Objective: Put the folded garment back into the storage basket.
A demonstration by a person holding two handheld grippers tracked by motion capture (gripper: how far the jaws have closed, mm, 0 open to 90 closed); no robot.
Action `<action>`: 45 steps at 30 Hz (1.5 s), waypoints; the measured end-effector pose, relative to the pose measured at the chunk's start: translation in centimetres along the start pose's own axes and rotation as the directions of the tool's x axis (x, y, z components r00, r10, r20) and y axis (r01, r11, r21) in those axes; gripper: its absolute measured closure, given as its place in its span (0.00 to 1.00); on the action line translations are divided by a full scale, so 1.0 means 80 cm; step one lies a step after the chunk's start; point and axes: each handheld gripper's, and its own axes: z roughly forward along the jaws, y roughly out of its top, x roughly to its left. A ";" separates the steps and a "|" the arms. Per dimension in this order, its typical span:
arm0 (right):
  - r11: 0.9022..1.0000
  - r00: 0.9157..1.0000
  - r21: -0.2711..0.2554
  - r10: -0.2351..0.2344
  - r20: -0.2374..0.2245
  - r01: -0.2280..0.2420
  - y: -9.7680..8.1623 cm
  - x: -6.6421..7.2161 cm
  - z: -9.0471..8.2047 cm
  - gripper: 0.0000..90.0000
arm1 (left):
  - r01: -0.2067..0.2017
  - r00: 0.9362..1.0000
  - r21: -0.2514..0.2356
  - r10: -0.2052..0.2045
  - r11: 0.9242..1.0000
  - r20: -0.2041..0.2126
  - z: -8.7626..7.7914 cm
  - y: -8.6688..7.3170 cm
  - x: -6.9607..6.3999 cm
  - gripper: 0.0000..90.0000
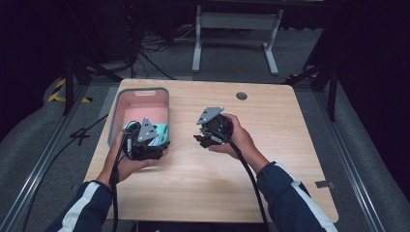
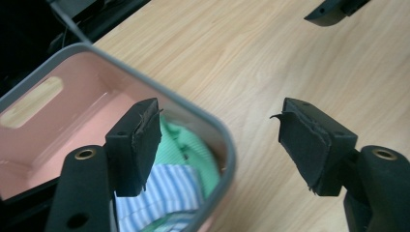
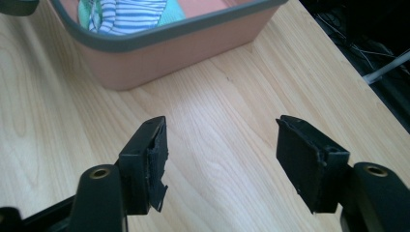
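A pink bin with a grey rim (image 1: 140, 91) stands at the left of the wooden table (image 1: 217, 183). In its near end lie folded clothes (image 1: 160, 129), a green piece (image 2: 186, 140) and a blue-and-white striped piece (image 2: 167, 191). My left gripper (image 1: 153, 144) hovers over the bin's near right corner (image 2: 193, 104), open and empty (image 2: 220, 145). My right gripper (image 1: 205, 137) is held over bare wood right of the bin, open with nothing between its jaws (image 3: 222, 159). It faces the bin's wall (image 3: 169, 65), and the striped cloth (image 3: 130, 12) shows above the rim.
A round grommet hole (image 1: 241, 95) sits near the table's far edge. Beyond the table stand a white frame (image 1: 237, 29), cables and black stands on grey floor. The bin's far half shows bare pink bottom (image 1: 145, 108). A cable trails from each gripper toward the person.
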 end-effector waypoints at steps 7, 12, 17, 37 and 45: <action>1.000 1.000 0.011 0.009 0.010 -0.009 -0.029 -0.005 -0.018 0.40 | -0.042 0.998 0.010 0.041 0.999 0.041 0.011 0.002 -0.024 0.33; 0.999 0.999 0.020 0.026 0.025 -0.027 -0.053 -0.007 -0.029 0.40 | -0.066 0.996 0.023 0.064 0.998 0.068 0.023 -0.001 -0.039 0.33; 0.999 0.999 0.035 0.036 0.040 -0.037 -0.076 -0.006 -0.038 0.39 | -0.088 0.993 0.037 0.084 0.995 0.086 0.033 -0.006 -0.047 0.33; 0.991 0.991 0.081 0.103 0.088 -0.110 -0.172 -0.006 -0.072 0.39 | -0.130 0.983 0.086 0.117 0.988 0.141 0.068 -0.031 -0.074 0.31; 0.986 0.984 0.080 0.139 0.109 -0.148 -0.218 -0.010 -0.078 0.38 | -0.109 0.983 0.110 0.090 0.988 0.160 0.081 -0.046 -0.081 0.29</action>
